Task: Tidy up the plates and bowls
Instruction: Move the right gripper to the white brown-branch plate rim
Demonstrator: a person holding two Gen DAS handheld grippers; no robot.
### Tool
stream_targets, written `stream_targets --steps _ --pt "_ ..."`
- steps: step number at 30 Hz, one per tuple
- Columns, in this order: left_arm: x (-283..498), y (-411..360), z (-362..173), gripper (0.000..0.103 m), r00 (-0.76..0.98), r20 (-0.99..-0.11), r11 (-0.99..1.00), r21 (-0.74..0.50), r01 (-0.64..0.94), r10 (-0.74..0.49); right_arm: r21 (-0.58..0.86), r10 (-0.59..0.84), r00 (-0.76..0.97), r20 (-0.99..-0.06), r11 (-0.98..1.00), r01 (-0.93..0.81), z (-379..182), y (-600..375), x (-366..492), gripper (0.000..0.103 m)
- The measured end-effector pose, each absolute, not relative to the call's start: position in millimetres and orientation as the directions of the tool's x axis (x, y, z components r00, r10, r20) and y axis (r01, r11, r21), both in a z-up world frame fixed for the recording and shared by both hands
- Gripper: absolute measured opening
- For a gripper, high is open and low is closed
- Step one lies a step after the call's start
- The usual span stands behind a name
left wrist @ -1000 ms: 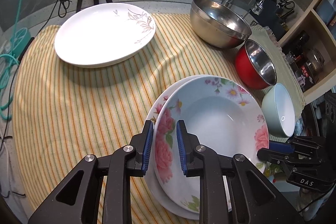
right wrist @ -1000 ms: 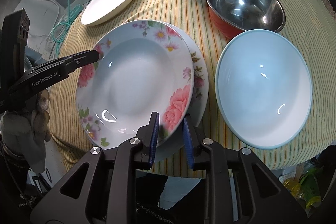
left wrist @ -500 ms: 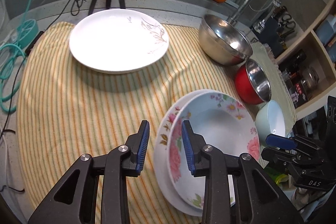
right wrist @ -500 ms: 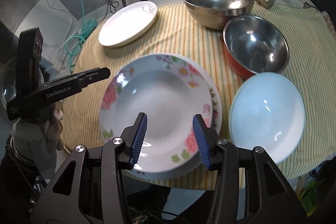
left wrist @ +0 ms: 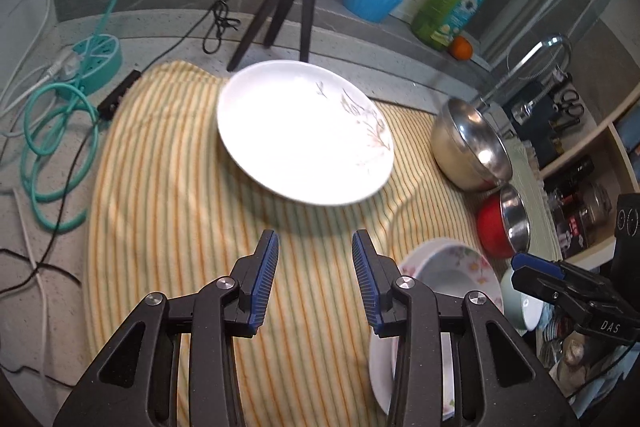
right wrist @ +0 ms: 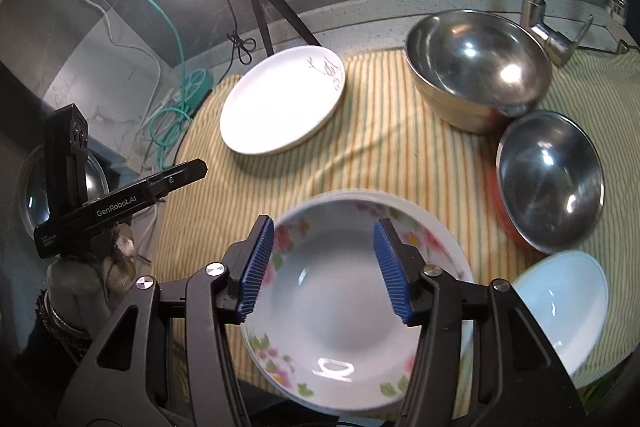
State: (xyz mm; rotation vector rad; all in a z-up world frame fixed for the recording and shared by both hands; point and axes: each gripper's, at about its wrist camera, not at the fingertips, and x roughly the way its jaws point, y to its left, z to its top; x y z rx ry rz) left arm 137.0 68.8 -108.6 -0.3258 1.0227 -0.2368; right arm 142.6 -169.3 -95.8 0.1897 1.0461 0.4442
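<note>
Two floral plates [right wrist: 352,311] sit stacked near the front edge of the striped cloth [right wrist: 384,147] on my counter [left wrist: 48,291], the upper one deep, white inside, with pink roses and green leaves round its rim; the lower one shows only as a thin rim behind it. Farther back on the cloth lies a white plate [left wrist: 304,131] with a faint brown sprig, well apart from the stack. To the right stand a large steel bowl [right wrist: 476,67], a steel bowl with a red outside [right wrist: 548,183] just beside it, and a pale blue bowl [right wrist: 560,303] close to the stack's right side.

My right tool [right wrist: 328,267] hangs above the floral stack with its blue pads apart; the jaws have just been opening, and nothing is clamped between them. My left tool [left wrist: 316,279] hangs over bare cloth between the white plate and the stack, its jaws likewise just opened and empty, touching nothing. In the right wrist view, my gloved hand [right wrist: 88,267] grips the left tool's handle.
</note>
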Motion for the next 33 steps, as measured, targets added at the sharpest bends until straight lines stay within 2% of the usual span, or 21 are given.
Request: stream_targets --steps 6,24,31,33 --pt "168.9 94.5 -104.1 0.037 0.541 -0.778 0.927 -0.375 0.007 -0.319 0.416 0.475 0.411 -0.778 0.88 -0.229 -104.8 -159.4 177.4 0.055" --pt "254.7 129.5 -142.5 0.037 0.483 -0.808 0.912 -0.409 -0.045 -0.338 0.393 0.43 0.367 -0.825 0.903 -0.173 -141.4 -132.5 259.8 0.055" --pt "266.9 126.7 -149.3 0.036 0.465 -0.819 0.918 -0.396 -0.032 -0.337 0.392 0.423 0.34 -0.84 0.906 -0.158 -150.0 -126.2 275.8 0.039" --pt "270.6 126.1 -151.3 0.033 0.46 -0.821 0.918 -0.396 -0.031 -0.339 0.39 0.42 0.334 -0.844 0.908 -0.156 -151.9 -124.3 278.0 0.036"
